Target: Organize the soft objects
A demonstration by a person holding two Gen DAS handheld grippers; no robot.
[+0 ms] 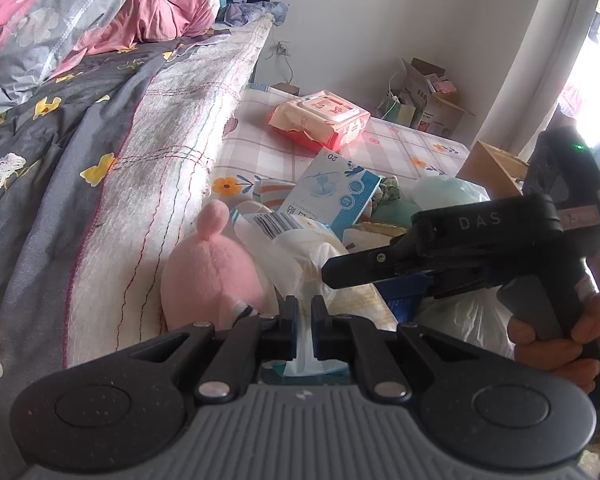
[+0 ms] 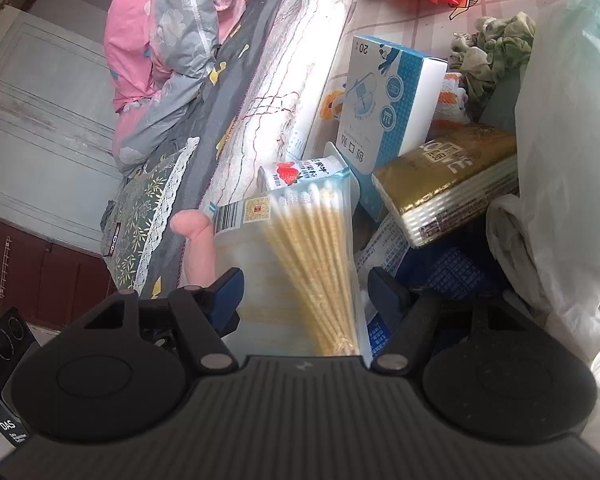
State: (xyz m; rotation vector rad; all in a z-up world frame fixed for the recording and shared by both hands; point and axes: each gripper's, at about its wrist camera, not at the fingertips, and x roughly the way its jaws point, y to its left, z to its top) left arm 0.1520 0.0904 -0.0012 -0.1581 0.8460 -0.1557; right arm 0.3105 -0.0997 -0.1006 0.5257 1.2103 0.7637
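Note:
In the left wrist view my left gripper (image 1: 304, 308) is shut on a thin white plastic wrapper (image 1: 312, 264), right next to a pink plush toy (image 1: 212, 276) that leans against the mattress side. In the right wrist view my right gripper (image 2: 304, 284) stands open around a clear pack of cotton swabs (image 2: 300, 256). The pack lies between the fingers, and the right pad is apart from it. The plush (image 2: 196, 240) shows just left of that pack. A hand (image 1: 552, 340) holds the right gripper at the right edge of the left wrist view.
A low surface with a checked cloth (image 1: 400, 140) carries a red wet-wipes pack (image 1: 320, 120), a blue-white box (image 2: 384, 112), a gold tissue pack (image 2: 448, 184), a strawberry carton (image 2: 300, 170), green cloth (image 2: 496, 48) and a white bag (image 2: 560, 160). The bed with its quilt (image 1: 60, 120) rises on the left.

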